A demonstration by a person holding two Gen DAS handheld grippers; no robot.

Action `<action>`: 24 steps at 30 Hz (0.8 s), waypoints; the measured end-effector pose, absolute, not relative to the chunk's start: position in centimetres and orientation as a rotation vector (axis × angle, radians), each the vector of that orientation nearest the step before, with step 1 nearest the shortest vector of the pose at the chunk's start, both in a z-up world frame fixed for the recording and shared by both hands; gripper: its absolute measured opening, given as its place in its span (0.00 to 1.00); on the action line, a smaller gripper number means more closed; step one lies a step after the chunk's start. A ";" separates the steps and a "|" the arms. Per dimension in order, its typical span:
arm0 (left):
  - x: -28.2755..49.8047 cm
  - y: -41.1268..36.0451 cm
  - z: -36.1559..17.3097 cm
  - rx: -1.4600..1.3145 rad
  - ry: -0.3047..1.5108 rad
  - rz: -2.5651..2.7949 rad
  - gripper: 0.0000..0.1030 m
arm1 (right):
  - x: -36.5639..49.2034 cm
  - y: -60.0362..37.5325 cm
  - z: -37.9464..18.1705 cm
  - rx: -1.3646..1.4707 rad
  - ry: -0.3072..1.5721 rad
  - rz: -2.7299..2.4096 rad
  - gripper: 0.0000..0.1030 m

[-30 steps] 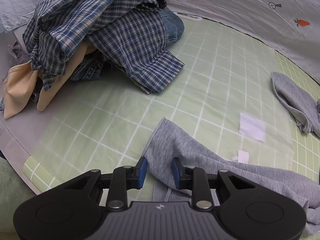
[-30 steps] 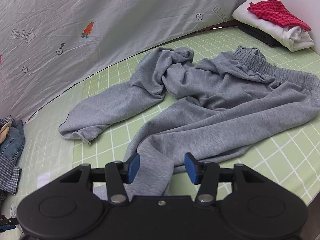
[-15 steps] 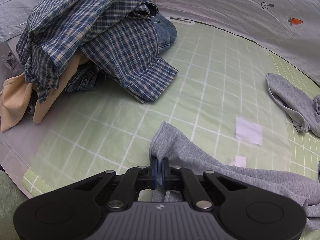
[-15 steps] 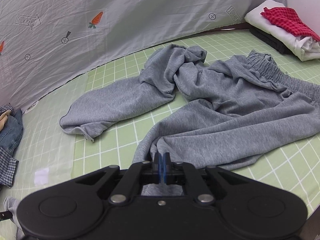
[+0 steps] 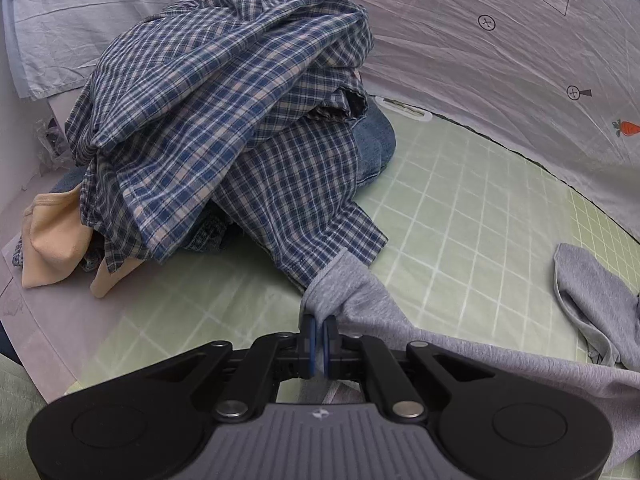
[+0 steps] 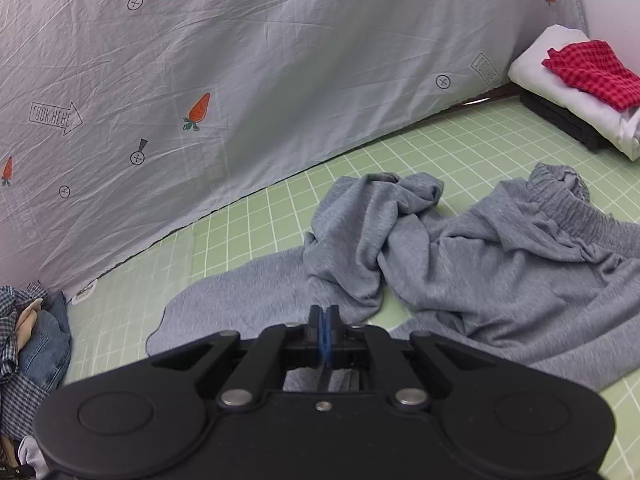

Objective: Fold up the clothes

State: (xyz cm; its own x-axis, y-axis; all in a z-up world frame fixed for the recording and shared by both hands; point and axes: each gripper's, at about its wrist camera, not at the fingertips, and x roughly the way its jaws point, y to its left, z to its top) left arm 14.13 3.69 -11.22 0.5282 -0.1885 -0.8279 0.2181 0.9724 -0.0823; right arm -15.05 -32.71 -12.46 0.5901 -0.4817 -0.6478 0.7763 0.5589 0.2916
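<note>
Grey sweatpants [image 6: 500, 280] lie crumpled on the green checked mat [image 6: 460, 148], with the elastic waistband at the right. My left gripper [image 5: 319, 330] is shut on the cuff end of one grey leg [image 5: 360, 296]. That cuff is lifted off the mat, close to the plaid pile. The other leg's cuff [image 5: 592, 300] lies flat at the right. In the right wrist view my right gripper [image 6: 323, 330] is shut, and grey cloth of the same leg shows pinched just under its pads. The fabric below both gripper bodies is hidden.
A heap of blue plaid shirts [image 5: 224, 120], jeans [image 5: 372, 140] and a beige garment [image 5: 52, 240] fills the mat's left end. A folded white cloth topped by a red checked one [image 6: 592, 76] rests on a black base at the far right. A printed grey sheet [image 6: 240, 80] backs the mat.
Both grippers went from open around the grey leg to shut on it. They then rose with the cloth, the left one carrying the cuff toward the plaid pile.
</note>
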 end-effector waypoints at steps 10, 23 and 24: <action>17.2 -0.5 -12.7 0.087 0.999 -0.169 0.36 | -6.8 -39.3 -14.0 0.609 0.556 -0.788 0.04; 13.4 -1.8 -17.0 0.193 1.201 -0.277 0.65 | -11.0 -36.9 -17.6 0.638 0.674 -0.841 0.41; 13.1 -2.3 -17.0 0.223 1.190 -0.296 0.65 | -11.5 -36.6 -17.8 0.642 0.678 -0.847 0.41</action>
